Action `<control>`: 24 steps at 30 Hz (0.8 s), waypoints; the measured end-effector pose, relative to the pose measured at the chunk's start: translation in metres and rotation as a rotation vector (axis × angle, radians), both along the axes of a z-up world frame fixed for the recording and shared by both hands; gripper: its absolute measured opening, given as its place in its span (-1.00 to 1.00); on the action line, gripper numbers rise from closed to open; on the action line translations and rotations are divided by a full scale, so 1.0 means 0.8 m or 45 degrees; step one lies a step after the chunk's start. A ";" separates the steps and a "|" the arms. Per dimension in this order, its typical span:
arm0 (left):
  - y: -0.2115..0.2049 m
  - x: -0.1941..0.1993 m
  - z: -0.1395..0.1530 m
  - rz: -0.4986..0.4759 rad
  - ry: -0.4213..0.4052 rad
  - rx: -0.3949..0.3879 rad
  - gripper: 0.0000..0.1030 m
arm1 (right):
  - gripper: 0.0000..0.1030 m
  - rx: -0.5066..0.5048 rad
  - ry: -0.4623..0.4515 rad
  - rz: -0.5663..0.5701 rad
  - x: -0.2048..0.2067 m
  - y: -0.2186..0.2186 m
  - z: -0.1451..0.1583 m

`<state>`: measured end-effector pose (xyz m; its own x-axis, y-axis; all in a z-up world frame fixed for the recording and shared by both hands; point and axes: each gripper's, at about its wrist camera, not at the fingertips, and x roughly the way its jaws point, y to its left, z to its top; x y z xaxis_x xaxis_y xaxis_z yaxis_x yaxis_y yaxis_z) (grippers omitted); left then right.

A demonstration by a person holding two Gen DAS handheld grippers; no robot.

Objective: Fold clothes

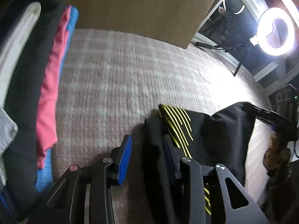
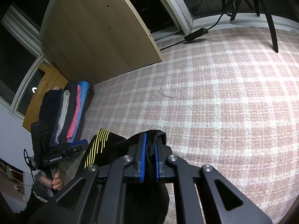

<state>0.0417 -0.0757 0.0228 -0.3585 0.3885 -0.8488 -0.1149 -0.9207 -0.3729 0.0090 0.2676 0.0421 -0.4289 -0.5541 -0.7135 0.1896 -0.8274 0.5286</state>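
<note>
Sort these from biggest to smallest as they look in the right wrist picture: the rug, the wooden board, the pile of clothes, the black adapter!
1. rug
2. wooden board
3. pile of clothes
4. black adapter

That is only how they look; the adapter lies far from the camera.

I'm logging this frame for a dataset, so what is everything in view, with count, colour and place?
black garment: one, black with yellow stripes, held up between both grippers over the rug
stack of folded clothes: one, black, white, pink and blue layers, at the rug's left side
rug: one, pink and white check, on the floor
wooden board: one, tan, standing at the rug's far edge
ring light: one, white, lit, far right
left gripper: one, black with blue pads, garment between its fingers
right gripper: one, same colours, closed on the garment
hand: one, grasping the left gripper's handle
</note>
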 end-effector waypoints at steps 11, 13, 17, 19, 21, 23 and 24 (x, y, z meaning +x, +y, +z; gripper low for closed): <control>0.027 -0.015 0.008 -0.077 0.135 0.013 -0.97 | -0.84 -0.012 0.016 -0.012 0.002 0.004 -0.001; 0.031 -0.030 0.011 -0.098 0.188 0.004 -0.96 | -0.84 -0.006 0.023 -0.019 0.003 0.006 -0.001; 0.029 -0.063 -0.013 -0.089 0.085 -0.043 -0.82 | -0.84 -0.005 0.004 -0.029 -0.002 0.009 -0.008; 0.018 -0.062 -0.005 -0.035 0.104 -0.075 -0.67 | -0.84 -0.022 -0.003 -0.030 -0.002 0.010 -0.009; 0.013 -0.059 0.007 -0.008 0.136 -0.092 -0.61 | -0.84 -0.025 -0.002 -0.026 -0.002 0.011 -0.010; 0.022 -0.060 0.003 -0.044 0.118 -0.091 -0.61 | -0.84 -0.034 -0.007 -0.026 -0.003 0.011 -0.011; 0.026 -0.060 0.002 -0.062 0.109 -0.091 -0.61 | -0.84 -0.041 -0.011 -0.028 -0.005 0.012 -0.012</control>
